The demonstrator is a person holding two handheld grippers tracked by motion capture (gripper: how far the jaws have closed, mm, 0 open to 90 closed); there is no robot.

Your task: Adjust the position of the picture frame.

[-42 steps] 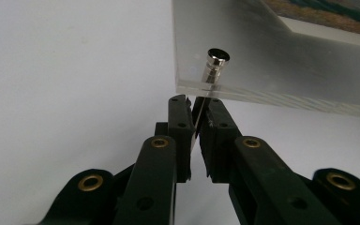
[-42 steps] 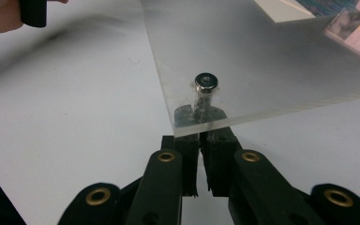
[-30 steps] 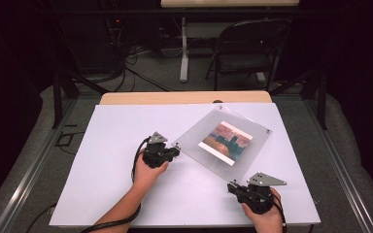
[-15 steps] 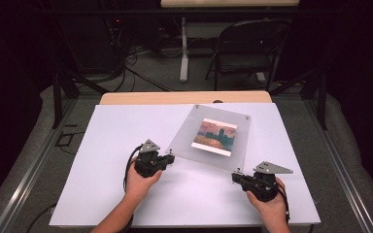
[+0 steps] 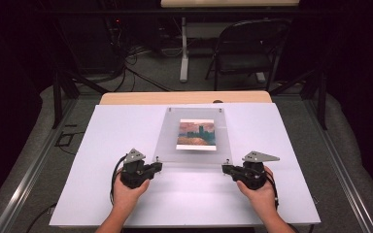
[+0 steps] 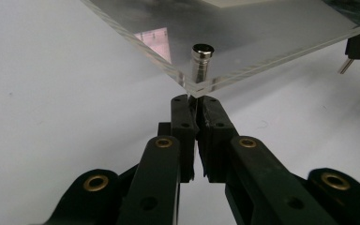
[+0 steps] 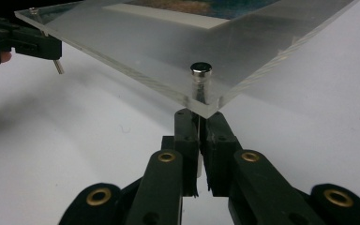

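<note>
A clear acrylic picture frame (image 5: 196,136) with a landscape print lies square on the white table (image 5: 102,145). My left gripper (image 5: 158,166) is shut on the metal pin under the frame's near-left corner. My right gripper (image 5: 225,169) is shut on the pin at the near-right corner. In the left gripper view the jaws (image 6: 196,101) meet just below the corner, with the silver standoff (image 6: 201,58) standing above them. In the right gripper view the jaws (image 7: 199,115) pinch a thin pin beneath a like standoff (image 7: 200,75). The near edge of the frame looks raised off the table.
A wooden strip (image 5: 126,98) runs along the table's far edge. Behind it stand a black folding chair (image 5: 250,51) and a table leg (image 5: 184,53), with cables on the floor. White table surface stretches to both sides of the frame and in front of it.
The frame has turned counter-clockwise from a diagonal lie to square with the table. My left hand moved left and nearer with its corner; my right hand moved right and away.
</note>
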